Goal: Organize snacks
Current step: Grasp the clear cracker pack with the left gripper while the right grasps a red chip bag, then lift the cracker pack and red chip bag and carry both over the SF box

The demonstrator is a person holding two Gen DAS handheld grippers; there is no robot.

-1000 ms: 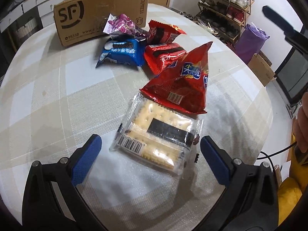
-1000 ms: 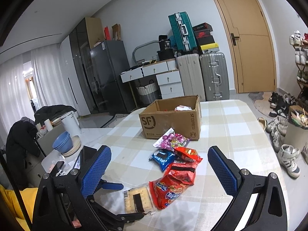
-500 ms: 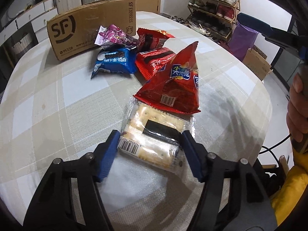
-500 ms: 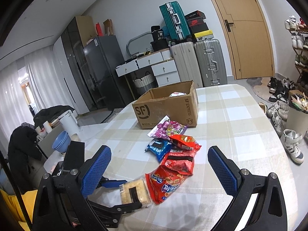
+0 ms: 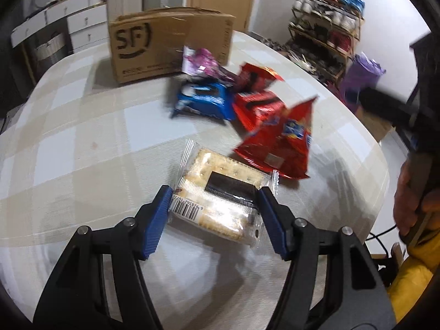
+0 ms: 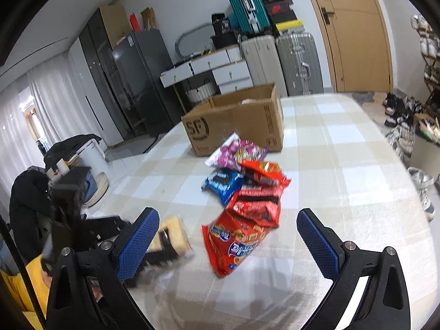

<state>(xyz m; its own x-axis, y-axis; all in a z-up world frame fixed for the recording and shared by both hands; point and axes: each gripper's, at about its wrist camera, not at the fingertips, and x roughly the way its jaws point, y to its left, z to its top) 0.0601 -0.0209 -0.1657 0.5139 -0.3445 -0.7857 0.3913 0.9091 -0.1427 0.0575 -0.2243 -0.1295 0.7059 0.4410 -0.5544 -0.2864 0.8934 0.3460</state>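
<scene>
Left wrist view: the left gripper clamps the cracker pack over the table, before the box.

Right wrist view: the right gripper gapes empty over the chip bag.

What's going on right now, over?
Left gripper just closed on clear-wrapped cracker pack. Right gripper open, empty, above large red chip bag. Nothing blocking brown cardboard box.

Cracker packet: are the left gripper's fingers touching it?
Touching. The left wrist view shows both blue fingers of the left gripper pressed against the sides of the cracker packet.
</scene>
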